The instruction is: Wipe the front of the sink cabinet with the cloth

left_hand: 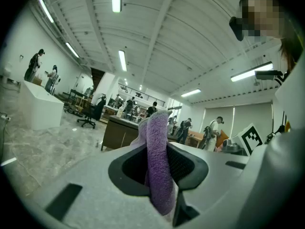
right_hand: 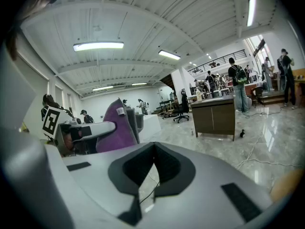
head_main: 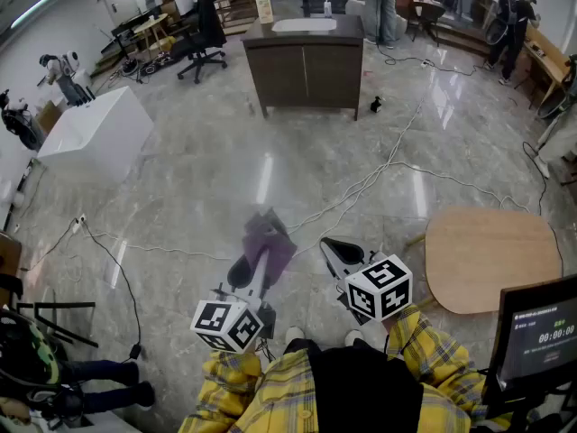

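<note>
Grey marble floor (head_main: 225, 170) spreads around us, crossed by white cables (head_main: 388, 165); well apart from us stands the dark sink cabinet (head_main: 306, 70); our left gripper (head_main: 248, 273) grasps the purple cloth (head_main: 269, 240), far from that cabinet; our right gripper (head_main: 343, 253) hangs just beside, jaws pressed together on nothing.
</note>
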Available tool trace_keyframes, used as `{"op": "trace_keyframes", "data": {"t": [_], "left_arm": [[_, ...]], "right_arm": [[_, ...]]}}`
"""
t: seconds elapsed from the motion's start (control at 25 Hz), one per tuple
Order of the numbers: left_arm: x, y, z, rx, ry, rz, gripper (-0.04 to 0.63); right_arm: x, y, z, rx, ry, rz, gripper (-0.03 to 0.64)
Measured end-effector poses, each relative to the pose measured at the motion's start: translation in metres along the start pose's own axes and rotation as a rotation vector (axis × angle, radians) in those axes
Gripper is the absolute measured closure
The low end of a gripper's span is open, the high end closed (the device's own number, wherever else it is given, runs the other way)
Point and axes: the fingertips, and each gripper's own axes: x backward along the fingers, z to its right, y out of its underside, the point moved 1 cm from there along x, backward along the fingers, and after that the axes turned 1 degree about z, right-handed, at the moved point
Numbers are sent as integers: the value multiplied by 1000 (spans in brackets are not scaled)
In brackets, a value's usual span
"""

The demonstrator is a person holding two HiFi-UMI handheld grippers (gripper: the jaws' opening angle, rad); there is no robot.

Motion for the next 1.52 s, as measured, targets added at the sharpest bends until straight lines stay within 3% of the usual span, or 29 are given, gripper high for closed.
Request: {"op": "trace_keyframes", "data": {"t": [0.24, 0.88, 1.28, 1.52], "left_arm": [[-1, -1, 0, 11, 0, 6, 514], [-3, 14, -19, 56, -8, 5, 514], [15, -18, -106, 21, 10, 1, 514], [4, -12, -153, 8, 12, -13, 514]], "right_arm": [[2, -2, 5, -54, 6, 21, 612], [-12, 23, 6, -72, 18, -60, 612], [-96, 13, -39, -76, 37, -47, 612], [-141, 26, -37, -87, 48, -48, 612]]}}
